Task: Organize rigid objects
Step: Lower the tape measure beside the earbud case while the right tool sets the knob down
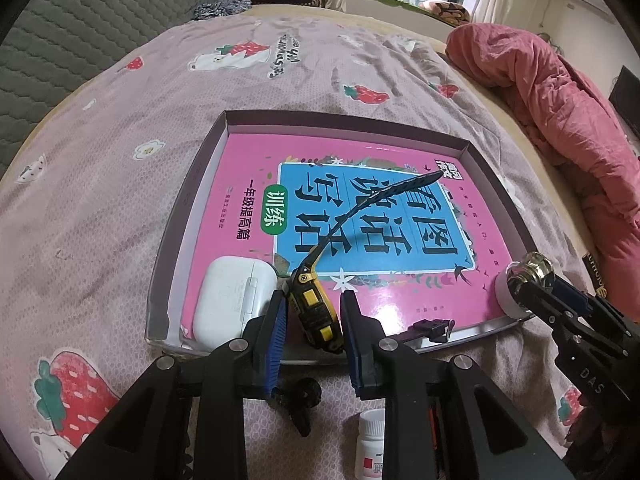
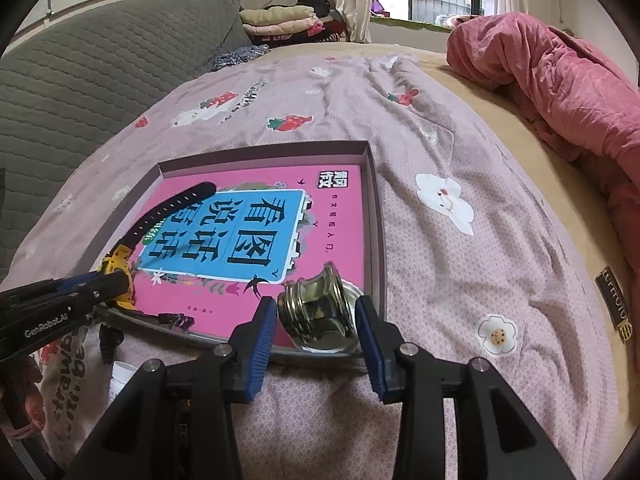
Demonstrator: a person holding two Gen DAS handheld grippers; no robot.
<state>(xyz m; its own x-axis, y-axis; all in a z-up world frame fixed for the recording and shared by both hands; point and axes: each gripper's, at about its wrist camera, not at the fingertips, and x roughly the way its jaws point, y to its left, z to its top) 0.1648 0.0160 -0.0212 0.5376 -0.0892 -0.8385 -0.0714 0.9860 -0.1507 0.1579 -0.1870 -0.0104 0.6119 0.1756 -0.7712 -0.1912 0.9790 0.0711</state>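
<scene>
Lengthwise, the watch [image 1: 316, 300] (strap [image 1: 384, 200] leading) points into the tray [image 1: 176, 232].

Watch [image 1: 316, 304]: yellow-black body, black strap stretched to frame centre, lower middle.
Earbud case [image 1: 232, 300]: white, lying flat, lower left.
Gold jar [image 2: 320, 312]: tilted, lower centre.
Book [image 1: 248, 168]: pink, flat in the box [image 1: 192, 184].

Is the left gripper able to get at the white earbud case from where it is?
Probably yes: the white earbud case lies uncovered just left of the left gripper, whose jaws straddle the yellow watch.
</scene>
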